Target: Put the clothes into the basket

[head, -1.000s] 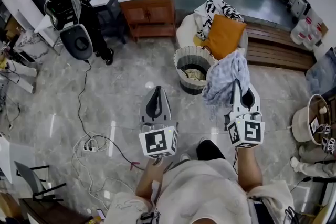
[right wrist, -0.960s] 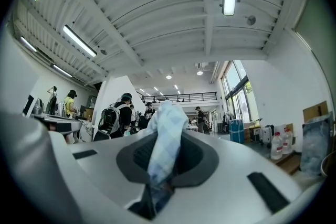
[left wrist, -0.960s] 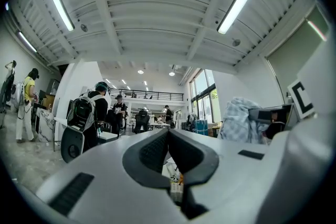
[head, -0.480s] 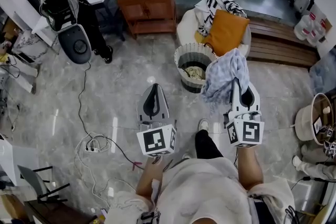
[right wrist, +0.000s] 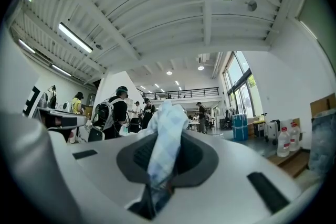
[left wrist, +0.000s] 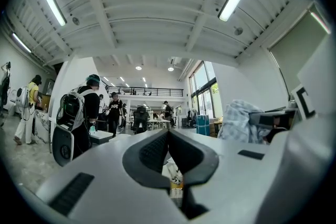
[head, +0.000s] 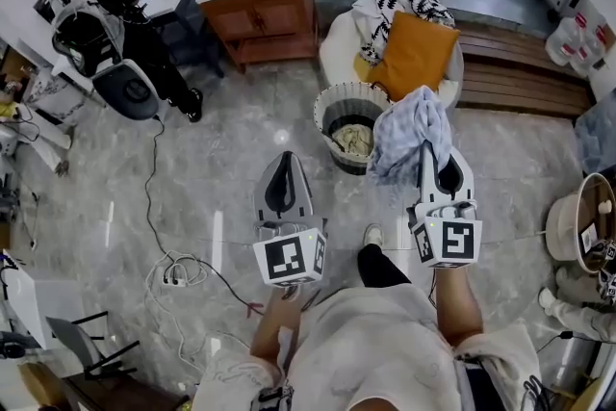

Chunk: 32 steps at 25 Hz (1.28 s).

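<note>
Already one pale yellowish garment (head: 354, 140) lies inside the round ribbed grey basket (head: 329, 109). Just beside the basket's rim, the right claw (head: 435, 159) grips a crumpled blue-and-white checked cloth (head: 409, 130), not yet dropped in. Short of the basket, the left claw (head: 285, 166) is closed and empty.

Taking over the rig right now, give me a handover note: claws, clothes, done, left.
Left claw: shut, nothing in it, level beside the right one.
Right claw: shut on a pale blue checked cloth, held up in the air close to the basket, not yet over its opening.
Done: one light garment already lies in the basket.
Left: carry the checked cloth over the basket and let it go. A black-and-white patterned piece and an orange item lie on the white seat behind the basket; the orange one may be a cushion, so check it.
</note>
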Tool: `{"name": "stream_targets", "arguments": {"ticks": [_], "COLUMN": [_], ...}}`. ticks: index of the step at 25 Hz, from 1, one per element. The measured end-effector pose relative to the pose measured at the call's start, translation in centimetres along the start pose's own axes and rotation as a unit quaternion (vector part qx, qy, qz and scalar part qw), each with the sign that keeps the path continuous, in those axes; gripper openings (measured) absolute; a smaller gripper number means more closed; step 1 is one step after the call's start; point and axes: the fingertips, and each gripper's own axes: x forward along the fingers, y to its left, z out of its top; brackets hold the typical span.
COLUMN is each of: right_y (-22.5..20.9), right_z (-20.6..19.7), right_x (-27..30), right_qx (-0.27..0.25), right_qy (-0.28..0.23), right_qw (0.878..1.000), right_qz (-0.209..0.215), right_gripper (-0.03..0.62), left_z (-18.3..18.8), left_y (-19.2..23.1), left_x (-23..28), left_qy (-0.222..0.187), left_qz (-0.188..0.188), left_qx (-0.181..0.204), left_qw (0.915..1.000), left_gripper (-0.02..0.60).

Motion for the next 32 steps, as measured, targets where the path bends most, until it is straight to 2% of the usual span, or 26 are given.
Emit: {"name": "stream_targets", "arguments": {"ticks": [12, 17, 25, 32], "right_y": [-8.8, -12.2, -15.0, -15.0], "right_z": [-1.4, -1.9, -2.8, -4.7], "right_x": [9.5, 12.4, 15.5, 18.1], "right_qx": [0.025, 0.029, 0.036, 0.034], "right_qy": [-0.005, -0.01, -0.003, 0.011], "right_qw": [1.0, 0.999, 0.999, 0.999], "right_qz": [0.003, 0.008, 0.011, 0.026], "right_gripper": [0.028, 0.028, 0.028, 0.028], "left_z": [0.2, -0.4, -1.0, -3.1], "left_y": [-5.0, -6.8, -7.9, -8.1], "left_x": [12.5, 16.7, 20.6, 23.4], "left_qy": [0.0, 0.006, 0.016, 0.016], "left_qz": [-0.006, 0.006, 0.016, 0.0], "left_qx": [0.016, 0.016, 0.01, -0.002], "left_qw": [0.9998, 0.9998, 0.9997, 0.9999], "left_gripper": [0.005, 0.005, 0.005, 0.005]}}
